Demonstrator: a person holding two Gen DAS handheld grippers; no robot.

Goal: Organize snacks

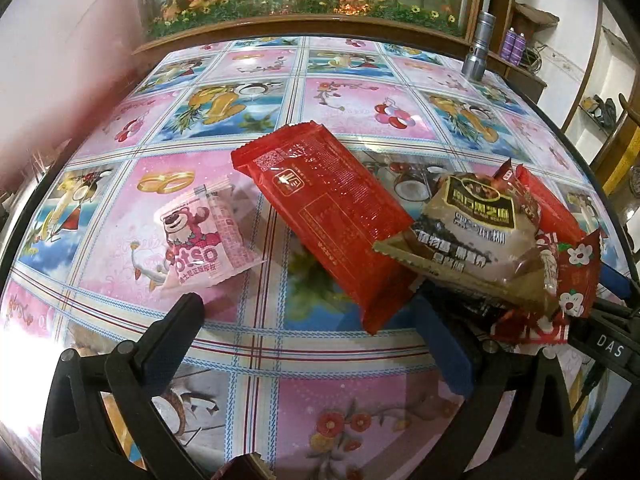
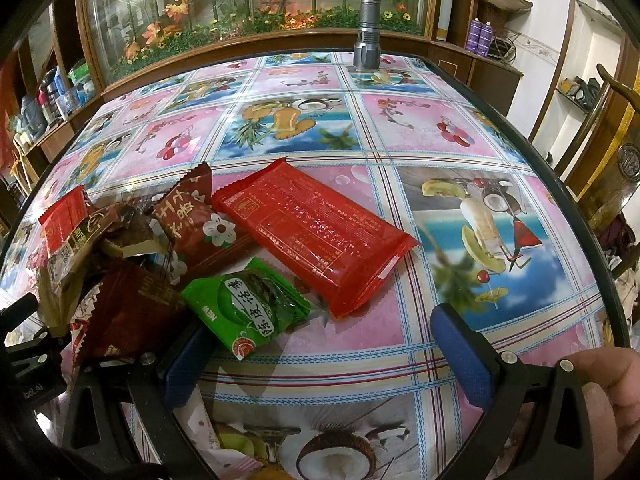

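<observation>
A long red packet (image 1: 324, 216) lies slanted in the middle of the table, one end propped on a heap of snacks. That heap holds a khaki packet (image 1: 472, 224) and small dark red flower-print packets (image 1: 572, 280), and it covers the right finger of my left gripper (image 1: 312, 332), which is open and holds nothing. A pink bear-print packet (image 1: 204, 236) lies alone just beyond its left finger. My right gripper (image 2: 324, 356) is open too. A green packet (image 2: 248, 308) rests against its left finger, and the red packet (image 2: 316, 236) lies just ahead.
A grey metal flashlight (image 2: 366, 28) stands at the table's far edge. The round glass table (image 2: 500, 152) has a patterned cloth and a dark rim. A wooden cabinet with fake flowers (image 2: 240, 12) sits behind, a chair (image 2: 616, 128) at right. A hand (image 2: 608, 400) holds the right gripper.
</observation>
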